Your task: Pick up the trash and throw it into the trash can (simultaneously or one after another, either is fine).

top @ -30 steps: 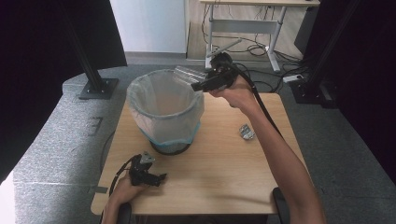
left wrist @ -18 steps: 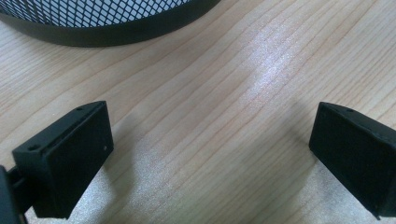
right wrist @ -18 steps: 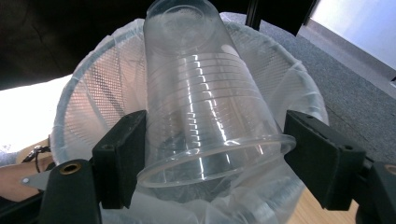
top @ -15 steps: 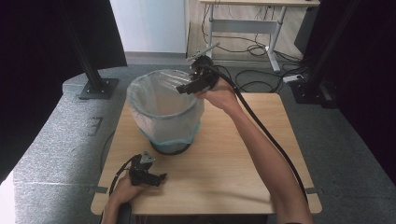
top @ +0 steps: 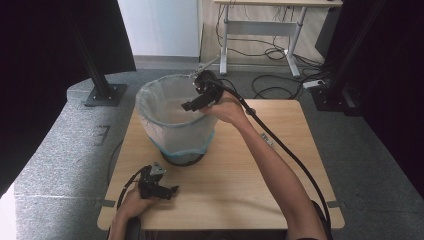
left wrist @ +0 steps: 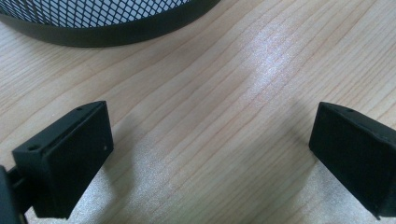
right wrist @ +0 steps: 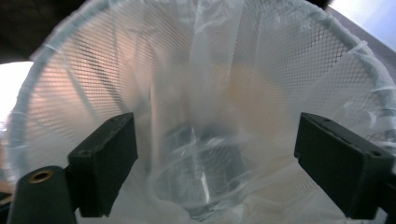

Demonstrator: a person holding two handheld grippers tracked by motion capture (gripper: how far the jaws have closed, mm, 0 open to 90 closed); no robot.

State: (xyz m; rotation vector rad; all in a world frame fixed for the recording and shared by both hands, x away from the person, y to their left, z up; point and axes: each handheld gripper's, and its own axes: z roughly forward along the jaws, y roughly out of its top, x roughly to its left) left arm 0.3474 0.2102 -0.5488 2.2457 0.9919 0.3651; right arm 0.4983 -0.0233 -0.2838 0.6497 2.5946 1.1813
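A black mesh bin [top: 175, 131] lined with a clear plastic bag stands on the wooden table [top: 235, 195], left of the middle. My right gripper [top: 189, 106] hangs over the bin's mouth and points down into it. Its jaws have just been opening and stand apart with nothing pressed between them [right wrist: 210, 163]. Below them a crumpled clear plastic piece [right wrist: 201, 182] lies at the bottom of the bag. Near the front left of the table my left gripper [top: 170, 191] rests open on the bare wood [left wrist: 210, 154], a little in front of the bin's base [left wrist: 116, 28].
A small crumpled scrap [top: 266, 139] lies on the table to the right of the bin, partly behind the right forearm. The right gripper's black cable [top: 290, 155] trails across the table's right half. Black stand bases sit on the grey floor beyond the table.
The right gripper has moved left from the bin's far right rim to over its mouth, and lower. Its jaws have parted, and the clear plastic piece has left them.
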